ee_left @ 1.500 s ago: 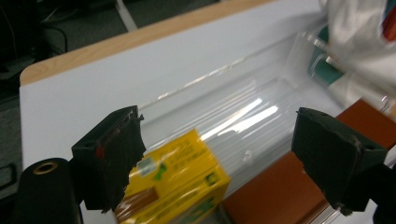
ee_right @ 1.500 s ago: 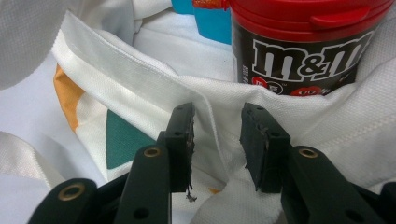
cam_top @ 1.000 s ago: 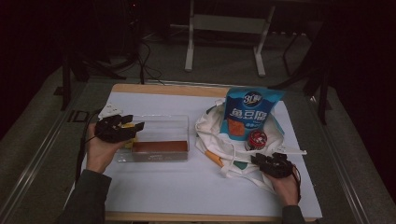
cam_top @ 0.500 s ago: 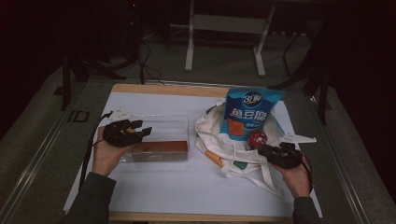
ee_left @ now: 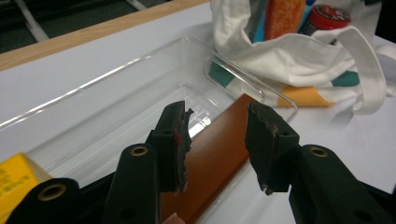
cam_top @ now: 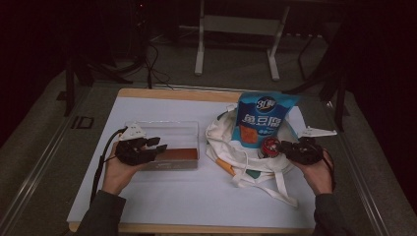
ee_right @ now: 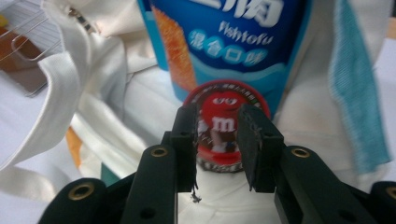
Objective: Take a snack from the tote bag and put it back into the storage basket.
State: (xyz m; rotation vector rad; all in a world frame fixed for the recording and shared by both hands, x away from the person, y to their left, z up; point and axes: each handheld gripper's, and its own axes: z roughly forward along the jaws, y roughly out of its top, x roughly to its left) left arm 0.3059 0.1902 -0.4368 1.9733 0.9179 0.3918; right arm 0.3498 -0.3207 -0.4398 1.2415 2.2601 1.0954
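Currently the right gripper sits at about 4 o'clock on the table, its jaws parted and aimed at the red M&M's tin. In the right gripper view the jaws stand apart in front of the tin, which shows between them; whether they touch it I cannot tell. The tin rests on the white tote bag, just below the upright blue fish-tofu snack bag, which stands at 12 o'clock from the tin.

The left gripper is at about 8 o'clock on the table, held over the near edge of the clear plastic tray. Its jaws are spread and grip nothing. In the left gripper view a brown flat bar lies in the tray below and between the jaws, along the tray's near wall. A yellow item shows at 8 o'clock in that view. The tote bag lies just beside the tray's end.
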